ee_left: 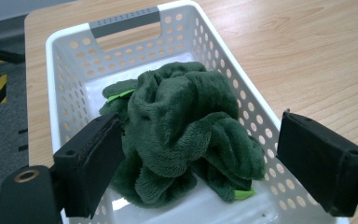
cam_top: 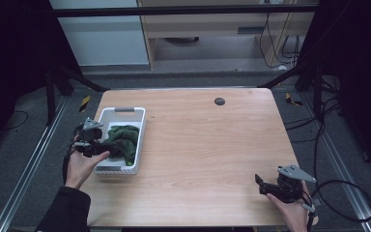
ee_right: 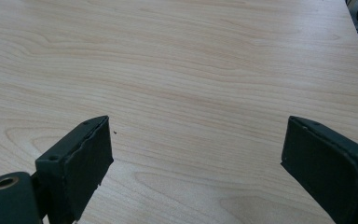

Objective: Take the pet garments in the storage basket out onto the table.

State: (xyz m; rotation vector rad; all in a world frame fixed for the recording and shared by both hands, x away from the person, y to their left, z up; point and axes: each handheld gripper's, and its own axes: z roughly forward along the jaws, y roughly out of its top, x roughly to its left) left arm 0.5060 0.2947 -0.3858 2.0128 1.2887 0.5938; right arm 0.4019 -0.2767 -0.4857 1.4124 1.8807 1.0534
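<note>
Left hand-held gripper (ee_left: 200,163) is spread wide over the near end of the white perforated basket (ee_left: 65,70), jaws either side of the crumpled green cloth (ee_left: 182,126); one jaw sits against the cloth's edge, the other is clear of it, nothing pinched. Cloth lies bunched inside the basket at the desk's (cam_top: 212,145) left side, directly between and just ahead of those jaws. Right hand-held gripper (cam_top: 265,186) is also spread, holding nothing, low over bare desk near the right front corner, well apart from the basket.
</note>
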